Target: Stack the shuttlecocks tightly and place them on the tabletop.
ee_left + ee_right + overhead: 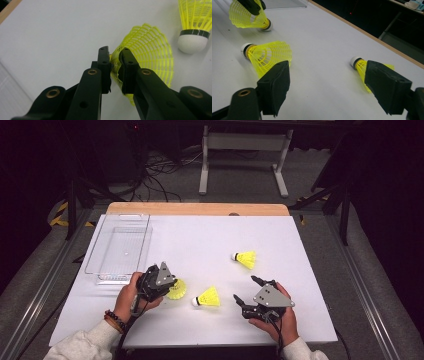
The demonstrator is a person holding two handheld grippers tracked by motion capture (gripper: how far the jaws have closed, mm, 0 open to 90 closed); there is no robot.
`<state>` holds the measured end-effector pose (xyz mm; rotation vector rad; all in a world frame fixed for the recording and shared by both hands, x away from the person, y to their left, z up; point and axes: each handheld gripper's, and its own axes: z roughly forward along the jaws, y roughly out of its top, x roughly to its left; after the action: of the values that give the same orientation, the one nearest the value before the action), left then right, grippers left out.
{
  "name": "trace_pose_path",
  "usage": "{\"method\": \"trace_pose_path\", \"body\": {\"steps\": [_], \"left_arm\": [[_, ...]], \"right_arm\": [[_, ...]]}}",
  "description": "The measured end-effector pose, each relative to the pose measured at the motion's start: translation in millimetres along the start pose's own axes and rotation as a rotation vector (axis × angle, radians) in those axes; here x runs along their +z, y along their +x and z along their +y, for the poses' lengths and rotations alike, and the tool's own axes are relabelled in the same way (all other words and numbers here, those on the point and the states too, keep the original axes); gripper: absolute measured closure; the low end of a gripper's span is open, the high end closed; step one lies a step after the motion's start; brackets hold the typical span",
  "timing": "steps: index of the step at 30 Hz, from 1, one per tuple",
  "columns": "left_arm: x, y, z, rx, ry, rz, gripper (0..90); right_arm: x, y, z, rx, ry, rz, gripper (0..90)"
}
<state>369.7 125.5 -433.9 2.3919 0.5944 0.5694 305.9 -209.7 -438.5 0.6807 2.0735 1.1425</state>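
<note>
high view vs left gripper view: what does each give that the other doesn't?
High view alone: the clear tray at the table's far left, a third shuttlecock farther back, and the right gripper with jaws wide apart over bare table.

Left gripper view alone: the left gripper jaws pinching the mesh skirt of the held shuttlecock.

Both: the held shuttlecock, the white table, and the loose shuttlecock lying beside it.

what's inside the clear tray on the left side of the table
The tray looks empty: its ribbed floor shows through, with no shuttlecock inside. Nothing covers it.
</note>
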Motion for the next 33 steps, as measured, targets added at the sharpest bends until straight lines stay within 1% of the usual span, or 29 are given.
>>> {"method": "trace_pose_path", "body": {"steps": [2, 9, 10, 12, 13, 14, 15, 17, 18, 20, 22, 23, 24, 27, 28, 29, 30, 31, 32, 33], "left_arm": [[4.7, -1.6, 4.0, 0.011, -0.002, -0.009, 78.4], [15.6, -2.8, 10.6, 0.022, -0.005, -0.028, 72.3], [18.3, -1.4, 11.8, 0.015, -0.006, -0.031, 70.3], [21.2, 0.1, 13.0, 0.008, -0.007, -0.036, 63.0], [23.2, 1.5, 13.7, 0.003, -0.009, -0.039, 63.0], [24.8, 2.4, 14.4, -0.013, -0.007, -0.045, 62.0], [27.3, 3.7, 15.3, -0.025, -0.013, -0.051, 59.7], [30.9, 4.9, 16.6, -0.016, -0.018, -0.061, 59.9], [32.3, 4.8, 17.1, -0.011, -0.015, -0.058, 60.0], [34.4, 4.9, 18.5, 0.000, -0.016, -0.044, 62.5], [34.9, 5.9, 20.0, -0.005, -0.015, -0.038, 70.9], [35.0, 6.6, 20.9, -0.010, -0.016, -0.035, 70.9], [35.2, 6.8, 21.9, -0.006, -0.011, -0.020, 71.9], [34.6, 8.2, 23.1, 0.000, -0.005, -0.011, 75.7], [33.5, 8.7, 23.5, 0.011, -0.005, 0.000, 77.6], [29.9, 9.9, 24.4, 0.013, -0.004, 0.005, 81.0], [27.5, 11.3, 25.0, 0.005, -0.004, -0.009, 86.0], [23.9, 12.2, 25.4, -0.005, 0.000, -0.008, 86.1], [19.7, 12.9, 25.4, -0.008, 0.006, 0.005, 86.3], [14.5, 14.4, 24.9, 0.000, 0.013, 0.019, 86.5]], "right_arm": [[0.7, 0.2, -0.4, 0.002, 0.004, 0.003, 21.8], [2.2, 1.2, -1.0, -0.004, 0.012, 0.016, 21.8], [2.5, 1.4, -1.1, -0.005, 0.015, 0.017, 21.8], [3.3, 1.9, -1.5, -0.006, 0.023, 0.024, 21.8], [3.3, 1.9, -1.5, -0.006, 0.023, 0.024, 21.8], [3.7, 2.2, -1.6, -0.008, 0.025, 0.027, 21.8], [4.4, 2.4, -1.6, -0.009, 0.026, 0.030, 21.8], [5.1, 3.4, -1.9, -0.011, 0.037, 0.038, 22.1], [5.3, 3.8, -1.9, -0.015, 0.040, 0.042, 22.1], [5.9, 4.2, -2.2, -0.019, 0.043, 0.045, 22.1], [6.8, 4.3, -2.5, -0.017, 0.047, 0.049, 22.1], [7.1, 4.3, -2.6, -0.017, 0.049, 0.050, 22.1], [7.4, 4.5, -2.8, -0.019, 0.051, 0.053, 22.1], [8.2, 4.8, -3.2, -0.024, 0.056, 0.059, 22.1], [8.4, 4.9, -3.3, -0.024, 0.057, 0.059, 22.1], [8.4, 5.0, -3.2, -0.025, 0.057, 0.060, 22.1], [8.4, 5.1, -3.1, -0.027, 0.058, 0.061, 22.1], [8.2, 5.2, -3.1, -0.028, 0.058, 0.060, 22.1], [7.9, 5.1, -3.0, -0.029, 0.058, 0.060, 22.1], [7.7, 5.0, -2.9, -0.029, 0.057, 0.061, 22.1]]}}
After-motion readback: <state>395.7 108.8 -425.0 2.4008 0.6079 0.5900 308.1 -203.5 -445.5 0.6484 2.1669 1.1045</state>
